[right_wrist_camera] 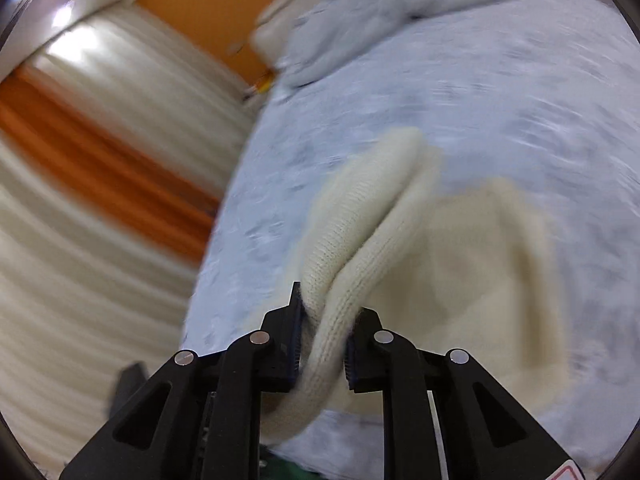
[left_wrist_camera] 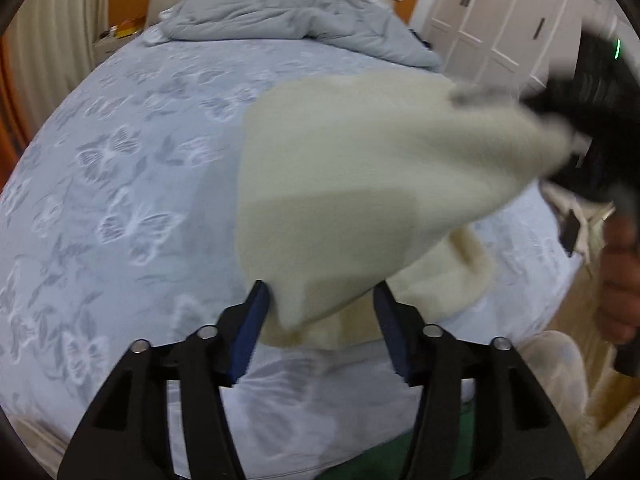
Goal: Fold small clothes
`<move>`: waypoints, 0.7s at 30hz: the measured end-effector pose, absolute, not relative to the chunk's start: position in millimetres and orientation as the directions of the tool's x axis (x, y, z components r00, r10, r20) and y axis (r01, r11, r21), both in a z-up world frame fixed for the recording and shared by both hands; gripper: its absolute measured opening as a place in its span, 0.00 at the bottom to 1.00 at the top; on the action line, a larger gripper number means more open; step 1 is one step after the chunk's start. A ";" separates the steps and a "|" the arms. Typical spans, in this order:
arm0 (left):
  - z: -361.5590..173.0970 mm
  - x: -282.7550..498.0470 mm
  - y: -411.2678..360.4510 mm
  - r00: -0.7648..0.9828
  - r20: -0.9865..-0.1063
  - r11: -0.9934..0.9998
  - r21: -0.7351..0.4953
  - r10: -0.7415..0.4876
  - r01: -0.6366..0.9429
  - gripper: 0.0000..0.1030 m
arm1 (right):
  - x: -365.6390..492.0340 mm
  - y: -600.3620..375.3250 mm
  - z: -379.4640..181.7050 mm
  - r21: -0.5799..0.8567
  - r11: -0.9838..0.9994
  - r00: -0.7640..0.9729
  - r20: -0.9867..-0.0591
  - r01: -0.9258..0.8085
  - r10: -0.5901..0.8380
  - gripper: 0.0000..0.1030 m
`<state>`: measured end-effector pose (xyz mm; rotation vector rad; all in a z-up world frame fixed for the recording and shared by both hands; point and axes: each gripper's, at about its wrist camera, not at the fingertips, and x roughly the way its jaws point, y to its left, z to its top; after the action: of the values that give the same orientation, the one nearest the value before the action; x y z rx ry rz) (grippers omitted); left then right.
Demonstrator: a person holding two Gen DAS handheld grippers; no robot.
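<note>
A cream knitted garment (left_wrist_camera: 360,184) hangs over the blue butterfly-patterned bed (left_wrist_camera: 120,184), lifted at its right side. My left gripper (left_wrist_camera: 322,302) is open, its blue pads on either side of the garment's lower corner, not closed on it. My right gripper (right_wrist_camera: 326,320) is shut on a bunched fold of the cream garment (right_wrist_camera: 360,240) and holds it up above the bed (right_wrist_camera: 500,100). The right gripper also shows blurred in the left wrist view (left_wrist_camera: 588,120), at the garment's raised end.
A rumpled grey-blue duvet (left_wrist_camera: 288,12) lies at the head of the bed. White wardrobe doors (left_wrist_camera: 500,20) stand at the right. Cream and orange curtains (right_wrist_camera: 100,160) hang to the left. A bedside table with small items (left_wrist_camera: 120,32) stands at the far left.
</note>
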<state>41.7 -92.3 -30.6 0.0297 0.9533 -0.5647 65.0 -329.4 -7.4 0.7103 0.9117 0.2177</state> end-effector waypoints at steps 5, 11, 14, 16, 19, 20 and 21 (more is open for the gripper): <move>-71.6 49.1 -123.2 0.366 -0.844 0.879 -0.225 -0.391 0.420 0.63 | 49.8 -385.6 -117.2 0.595 0.710 0.426 -0.792 0.376 0.438 0.24; -65.4 42.6 -113.9 0.384 -0.837 0.889 -0.233 -0.390 0.395 0.68 | 14.3 -386.2 -54.1 0.584 0.768 0.598 -0.723 0.262 0.345 0.60; -65.8 40.1 -110.8 0.380 -0.838 0.891 -0.241 -0.391 0.385 0.78 | 29.6 -372.9 -53.2 0.641 0.741 0.564 -0.695 0.202 0.447 0.69; -66.2 35.2 -111.6 0.384 -0.843 0.895 -0.226 -0.377 0.384 0.79 | 45.4 -358.0 -70.3 0.615 0.761 0.504 -0.734 0.207 0.456 0.71; -69.1 28.3 -114.1 0.382 -0.851 0.897 -0.205 -0.361 0.392 0.79 | 66.5 -343.8 -99.5 0.589 0.770 0.447 -0.774 0.247 0.449 0.56; -70.8 28.0 -115.6 0.381 -0.855 0.897 -0.191 -0.351 0.398 0.79 | 70.6 -340.3 -105.3 0.598 0.764 0.451 -0.767 0.244 0.457 0.35; -71.2 26.9 -116.4 0.382 -0.859 0.899 -0.181 -0.342 0.398 0.79 | 71.5 -337.9 -106.0 0.587 0.774 0.450 -0.773 0.237 0.448 0.12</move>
<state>26.9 -116.4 -71.2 0.0589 1.0800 -0.4722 71.5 -337.9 -106.0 0.7097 1.1215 0.1449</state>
